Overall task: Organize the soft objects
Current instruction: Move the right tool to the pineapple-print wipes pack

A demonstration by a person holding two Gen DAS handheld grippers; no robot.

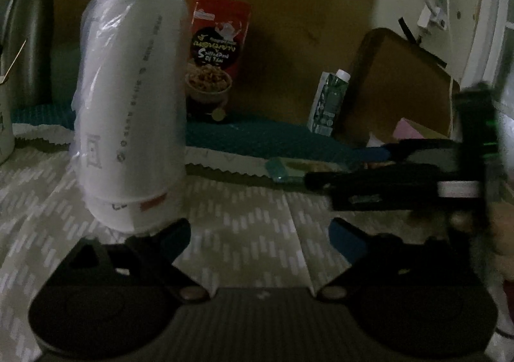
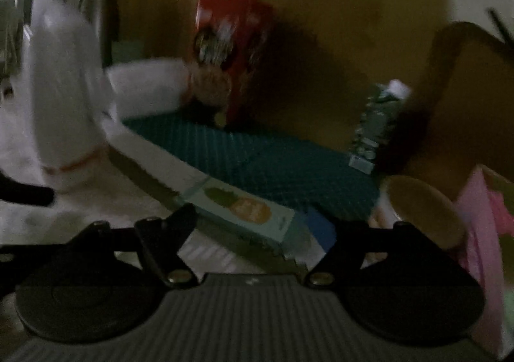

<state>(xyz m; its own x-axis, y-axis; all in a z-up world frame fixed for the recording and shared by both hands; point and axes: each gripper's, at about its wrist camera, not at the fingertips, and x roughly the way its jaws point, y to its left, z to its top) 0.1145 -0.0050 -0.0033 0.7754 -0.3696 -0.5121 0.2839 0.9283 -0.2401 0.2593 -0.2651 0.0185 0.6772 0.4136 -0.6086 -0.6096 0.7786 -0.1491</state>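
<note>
Left gripper (image 1: 260, 235): black two-finger tool with blue pads, jaws spread wide with nothing between them, held low over the pale patterned tablecloth (image 1: 250, 227).
Right gripper (image 2: 261, 222): same black build; jaws parted on either side of a flat light-blue packet printed with a pineapple (image 2: 247, 209). Whether the pads touch the packet cannot be told; the right wrist view is smeared by motion.
Right gripper, from the left wrist view: it reaches in from the right edge as a blurred black bar, lying level, tip pointing left.
Packet position: flat on the tablecloth at the near edge of the teal ribbed mat (image 1: 257, 137), tilted diagonally in the right wrist view.
Cup stack: tall white stack of paper cups in a clear plastic sleeve (image 1: 135, 111), standing on the tablecloth left of centre, leaning a little, just ahead of the left gripper's left finger.
Back row: red snack pouch with a bowl picture (image 1: 215, 53) stands on the mat against the brown cardboard wall (image 1: 289, 24); a small green-and-white drink carton with a white cap (image 1: 329, 101) leans near a brown rounded board (image 1: 398, 79).
Far left: dark metal flask (image 1: 29, 37).
Far right: pink box (image 2: 485, 233) beside a round brown-topped thing (image 2: 424, 211), too blurred to name.
</note>
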